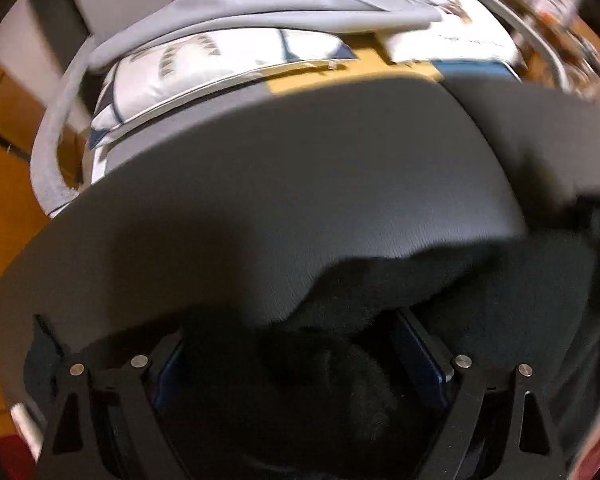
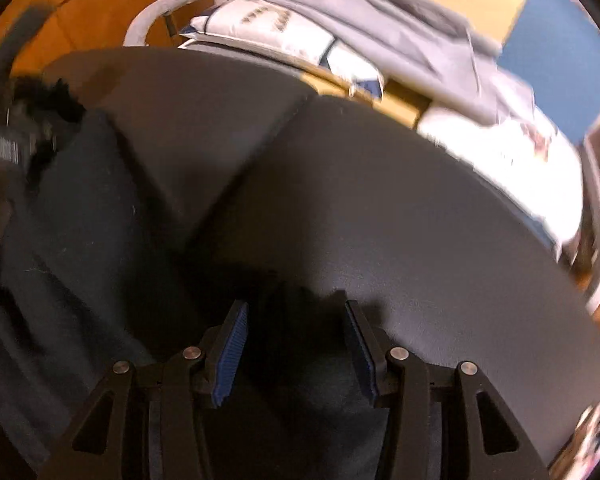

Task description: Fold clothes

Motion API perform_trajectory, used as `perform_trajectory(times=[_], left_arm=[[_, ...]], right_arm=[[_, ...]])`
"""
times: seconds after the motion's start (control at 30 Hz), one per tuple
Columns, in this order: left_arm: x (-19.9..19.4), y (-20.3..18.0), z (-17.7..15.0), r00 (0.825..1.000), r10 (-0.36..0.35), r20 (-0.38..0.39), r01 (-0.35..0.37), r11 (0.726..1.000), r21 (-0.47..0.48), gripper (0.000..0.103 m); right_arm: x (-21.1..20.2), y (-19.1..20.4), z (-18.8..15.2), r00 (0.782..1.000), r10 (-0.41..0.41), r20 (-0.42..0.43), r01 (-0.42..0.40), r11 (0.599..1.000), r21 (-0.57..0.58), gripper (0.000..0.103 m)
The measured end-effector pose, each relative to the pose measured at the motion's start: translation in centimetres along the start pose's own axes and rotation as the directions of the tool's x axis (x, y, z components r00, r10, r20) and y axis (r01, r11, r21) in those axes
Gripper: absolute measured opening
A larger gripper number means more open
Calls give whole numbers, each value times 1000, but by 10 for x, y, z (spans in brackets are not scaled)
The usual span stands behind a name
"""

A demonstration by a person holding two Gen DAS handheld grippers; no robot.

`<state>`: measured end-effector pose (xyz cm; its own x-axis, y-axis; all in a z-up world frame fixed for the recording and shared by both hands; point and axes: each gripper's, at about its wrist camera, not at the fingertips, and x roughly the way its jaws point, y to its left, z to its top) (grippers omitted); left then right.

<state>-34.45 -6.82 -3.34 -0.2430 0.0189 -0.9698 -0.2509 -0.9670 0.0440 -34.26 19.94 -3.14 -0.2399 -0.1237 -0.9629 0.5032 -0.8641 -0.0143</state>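
Right tool (image 2: pixel 296 344) spread over dark garment (image 2: pixel 80 220); left tool (image 1: pixel 300 364) likewise, fuzzy black fabric (image 1: pixel 320 360) between.

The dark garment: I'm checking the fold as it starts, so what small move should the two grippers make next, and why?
Probably close both sets of jaws on the dark garment. The left gripper and right gripper stand open with dark cloth lying between their blue pads, over the dark grey surface, so neither seems to hold it yet.
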Motion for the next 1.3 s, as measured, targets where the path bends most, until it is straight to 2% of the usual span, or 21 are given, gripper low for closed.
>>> perform_trajectory(times=[0.03, 0.07, 0.1, 0.13, 0.2, 0.23, 0.3, 0.37, 0.43, 0.47, 0.5, 0.57, 0.63, 0.67, 0.7, 0.8, 0.93, 1.0, 1.1, 1.23, 1.3], left_arm=[[-1, -1, -6, 1000, -11, 6, 11, 1000, 1, 91], [-3, -1, -11, 1000, -28, 11, 29, 1000, -7, 89], [-6, -1, -13, 999, -44, 23, 45, 999, -21, 72], [-10, -1, -15, 998, -57, 36, 58, 998, -40, 43], [-21, -2, -18, 995, -70, 72, 76, 994, -76, 19], [-30, -4, -18, 993, -64, 102, 73, 993, -96, 17], [-57, -5, -21, 969, -45, 241, 72, 992, -103, 17], [-85, -3, -29, 918, -27, 395, 73, 992, -104, 17], [-98, -3, -38, 876, 16, 482, 43, 993, -110, 18], [-94, -4, -40, 875, 64, 480, -5, 992, -123, 18], [-86, -4, -42, 881, 110, 460, -52, 989, -137, 19], [-57, -2, -42, 913, 176, 367, -123, 979, -165, 25], [-34, 1, -45, 946, 164, 280, -117, 977, -178, 31], [-26, 1, -47, 956, 156, 250, -112, 977, -182, 32], [-23, -1, -52, 955, 158, 250, -114, 977, -181, 34], [-40, 2, -75, 938, 174, 299, -121, 975, -187, 59], [-72, 17, -116, 914, 177, 366, -102, 971, -217, 73], [-86, 25, -138, 907, 168, 387, -79, 969, -234, 77], [-88, 38, -184, 932, 93, 352, 20, 953, -303, 81], [-81, 51, -245, 958, -3, 286, 128, 900, -418, 82], [-76, 53, -272, 965, -27, 260, 152, 868, -473, 81]], right_arm=[[-3, 1, -6, 1000, -4, 12, 4, 1000, 6, 33], [-4, 5, -11, 1000, -12, 24, 12, 1000, -5, 12], [-6, 10, -15, 999, -21, 36, 21, 1000, -18, 11], [-9, 15, -19, 998, -47, 47, 48, 999, -24, 10], [-25, 22, -25, 990, -84, 112, 86, 996, -10, 9], [-37, 24, -26, 982, -101, 163, 102, 995, 2, 9], [-65, 29, -33, 943, -167, 288, 167, 986, 23, 9], [-99, 36, -42, 859, -265, 438, 271, 961, 50, 9], [-86, 26, -49, 874, -270, 403, 254, 963, 94, 9], [-78, 21, -52, 885, -269, 380, 243, 963, 116, 9], [-70, 16, -55, 895, -267, 357, 232, 963, 139, 9], [-53, 6, -61, 914, -261, 311, 211, 960, 185, 10], [-37, -4, -68, 931, -252, 264, 192, 954, 232, 14], [-29, -9, -71, 939, -246, 241, 183, 949, 255, 22], [-21, -14, -74, 946, -239, 218, 175, 944, 278, 24], [-49, -14, -106, 938, -166, 305, 46, 930, 365, 26], [-89, -13, -150, 897, -80, 435, -142, 880, 454, 31], [-106, -6, -179, 871, -21, 490, -248, 844, 477, 41], [-103, 15, -237, 866, 100, 489, -381, 766, 518, 54], [-89, 53, -310, 867, 214, 450, -471, 648, 598, 56], [-81, 69, -340, 854, 257, 452, -509, 592, 625, 56]])
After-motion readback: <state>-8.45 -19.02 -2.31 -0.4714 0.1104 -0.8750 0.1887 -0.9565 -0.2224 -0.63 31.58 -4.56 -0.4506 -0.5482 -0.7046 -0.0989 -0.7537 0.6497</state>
